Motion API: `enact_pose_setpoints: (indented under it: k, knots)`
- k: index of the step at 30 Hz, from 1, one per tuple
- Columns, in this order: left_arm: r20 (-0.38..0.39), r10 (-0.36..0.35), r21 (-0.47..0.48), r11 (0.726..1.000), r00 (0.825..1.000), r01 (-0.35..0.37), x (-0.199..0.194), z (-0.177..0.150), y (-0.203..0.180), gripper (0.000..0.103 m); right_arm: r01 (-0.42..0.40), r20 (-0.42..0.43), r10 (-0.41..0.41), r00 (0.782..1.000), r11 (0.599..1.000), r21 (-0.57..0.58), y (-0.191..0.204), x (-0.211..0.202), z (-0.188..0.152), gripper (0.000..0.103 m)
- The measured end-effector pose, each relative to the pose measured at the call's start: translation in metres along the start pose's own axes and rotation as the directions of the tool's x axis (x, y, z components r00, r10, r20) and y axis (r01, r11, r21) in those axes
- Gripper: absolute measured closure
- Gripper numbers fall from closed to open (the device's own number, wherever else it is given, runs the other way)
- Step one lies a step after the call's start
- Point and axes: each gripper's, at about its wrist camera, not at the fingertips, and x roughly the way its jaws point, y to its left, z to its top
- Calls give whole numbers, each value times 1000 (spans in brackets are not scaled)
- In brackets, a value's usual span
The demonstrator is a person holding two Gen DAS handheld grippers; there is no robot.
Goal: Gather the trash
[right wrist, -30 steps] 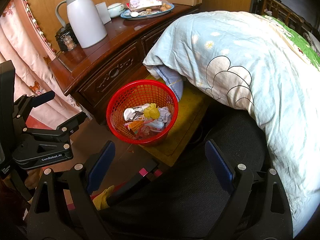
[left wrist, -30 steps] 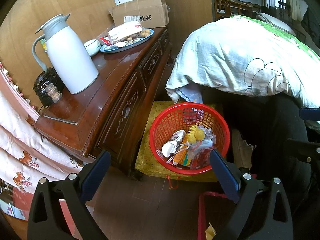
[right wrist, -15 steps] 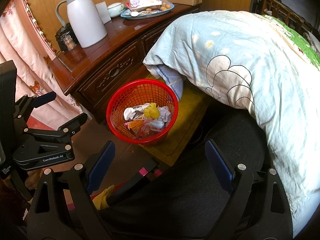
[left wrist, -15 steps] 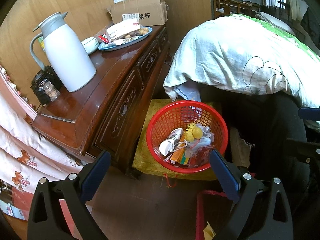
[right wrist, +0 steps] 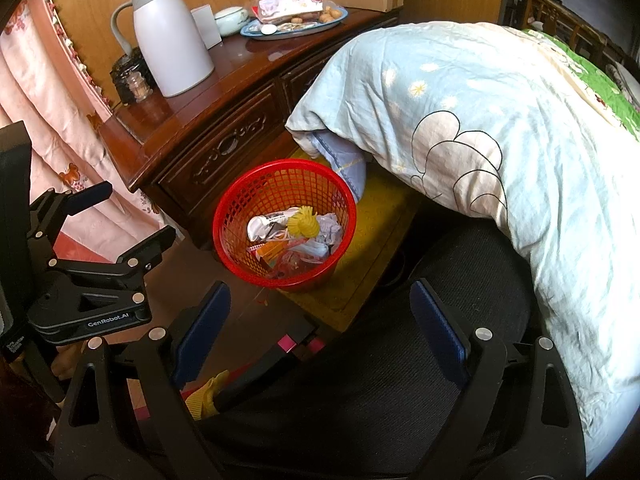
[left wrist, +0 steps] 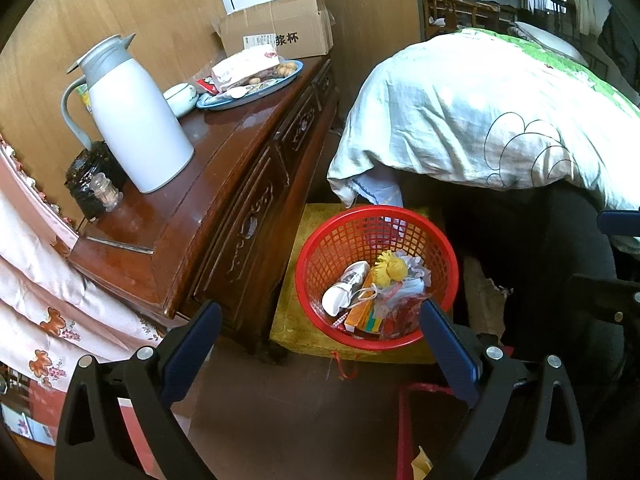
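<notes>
A red mesh basket (left wrist: 320, 248) (right wrist: 240, 196) stands on a yellow stool beside the dark wooden cabinet. Trash fills its bottom: a yellow flower-like ball (left wrist: 392, 267) (right wrist: 303, 222), a white crumpled wrapper (left wrist: 344, 290), orange packets and clear plastic. My left gripper (left wrist: 320, 344) hovers above and in front of the basket, open, nothing between its blue pads. My right gripper (right wrist: 320, 320) is open and empty too, held over a black mesh chair seat. The left gripper's body (right wrist: 84, 288) shows at the left edge of the right wrist view.
On the cabinet top (left wrist: 224, 148) stand a white thermos jug (left wrist: 136, 120), a small glass jar, a white bowl, a blue tray of snacks (left wrist: 252, 84) and a cardboard box. A pale quilt (right wrist: 480, 128) hangs over the bed edge near the basket. Pink curtain at left.
The left wrist view has drifted slightly; basket and cabinet now sit a little lower and to the left. The right wrist view is almost unchanged. Both grippers stayed open.
</notes>
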Motion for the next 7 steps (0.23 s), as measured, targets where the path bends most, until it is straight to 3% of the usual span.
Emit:
enact_pose_setpoints:
  k: [7]
  knots:
    - [-18,-2,-20,1000,1000,1,4,1,3,6,-1,0,1,1000,1000,0,0,0,0,15]
